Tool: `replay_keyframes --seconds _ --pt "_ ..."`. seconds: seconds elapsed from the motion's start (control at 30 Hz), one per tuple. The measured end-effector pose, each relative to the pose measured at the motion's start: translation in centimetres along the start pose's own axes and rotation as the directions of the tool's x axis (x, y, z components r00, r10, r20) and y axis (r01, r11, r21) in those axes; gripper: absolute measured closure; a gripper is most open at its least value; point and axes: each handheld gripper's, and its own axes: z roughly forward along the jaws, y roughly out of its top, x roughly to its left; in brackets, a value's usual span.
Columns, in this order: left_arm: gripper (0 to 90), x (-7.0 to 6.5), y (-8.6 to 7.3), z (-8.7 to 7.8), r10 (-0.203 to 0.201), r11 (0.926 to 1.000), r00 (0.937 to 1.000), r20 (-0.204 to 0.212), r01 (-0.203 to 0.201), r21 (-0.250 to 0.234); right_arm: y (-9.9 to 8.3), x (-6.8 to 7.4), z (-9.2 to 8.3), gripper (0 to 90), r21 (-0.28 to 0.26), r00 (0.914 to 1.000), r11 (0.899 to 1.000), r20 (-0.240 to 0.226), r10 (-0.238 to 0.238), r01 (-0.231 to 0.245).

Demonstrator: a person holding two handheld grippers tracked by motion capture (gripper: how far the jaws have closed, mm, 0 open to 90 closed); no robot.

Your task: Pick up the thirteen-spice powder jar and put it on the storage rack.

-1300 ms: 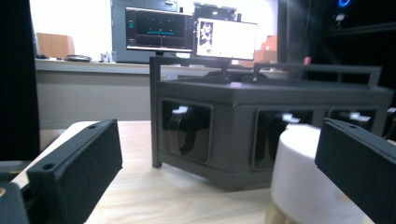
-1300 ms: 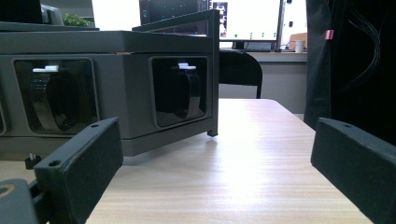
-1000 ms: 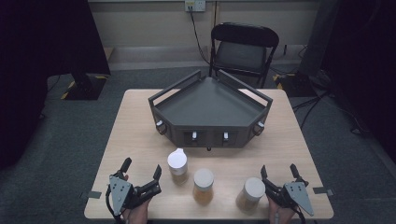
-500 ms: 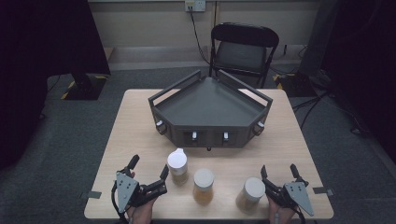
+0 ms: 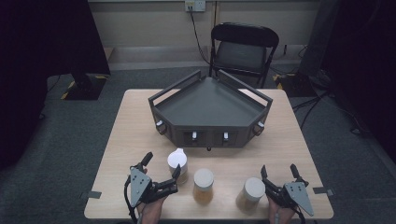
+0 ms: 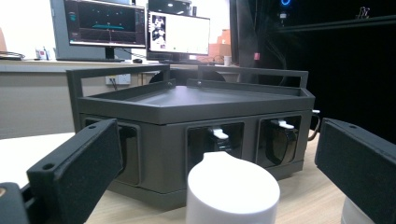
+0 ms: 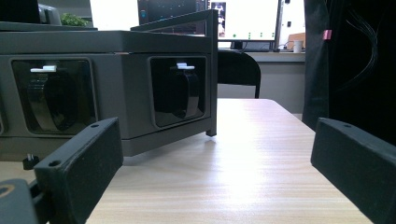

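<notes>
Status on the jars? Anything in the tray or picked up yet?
Done: nothing visible. The tray holds no jars, and all three stand on the table in front of it.
In hand: nothing gripped. The left tool is open, its jaws either side of the left jar. The right tool is open beside the right jar.
Left: all three jars, including the middle jar.

a lab or test room set up for recording. a small wooden table [image 5: 140, 135] stands alone on grey carpet [image 5: 70, 140], with tape marks at its near corners and black curtains [image 5: 42, 42] on both sides. computer monitors [image 6: 107, 23] showing graphs and camera feeds sit on a bench along the wall. a folding chair [image 5: 243, 49] and trailing cables near a wall socket [image 5: 195, 5].
</notes>
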Motion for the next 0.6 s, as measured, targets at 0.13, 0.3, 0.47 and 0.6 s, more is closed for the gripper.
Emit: replay_keyframes --seconds 0.13,0.3,0.47,0.6 --pt "1.7 0.0 -0.2 0.6 -0.002 0.9997 0.9999 0.013 0.002 0.024 0.0 0.0 0.0 1.2 0.0 1.0 1.0 0.0 0.0 0.0" --pt "5.6 -0.1 -0.7 1.2 -0.002 0.999 0.9998 0.019 0.001 0.044 0.0 0.1 0.0 1.4 0.0 1.0 1.0 0.005 0.0 0.0" --pt "7.7 -0.2 -1.2 1.8 0.002 0.9976 0.9997 0.025 -0.004 0.069 0.0 0.1 0.0 1.4 0.0 1.0 1.0 0.005 0.0 0.0" --pt "8.9 -0.4 -1.5 2.1 -0.008 0.9967 0.9999 0.014 0.007 0.081 0.0 0.1 0.0 1.4 0.0 1.0 1.0 0.005 0.0 0.0"
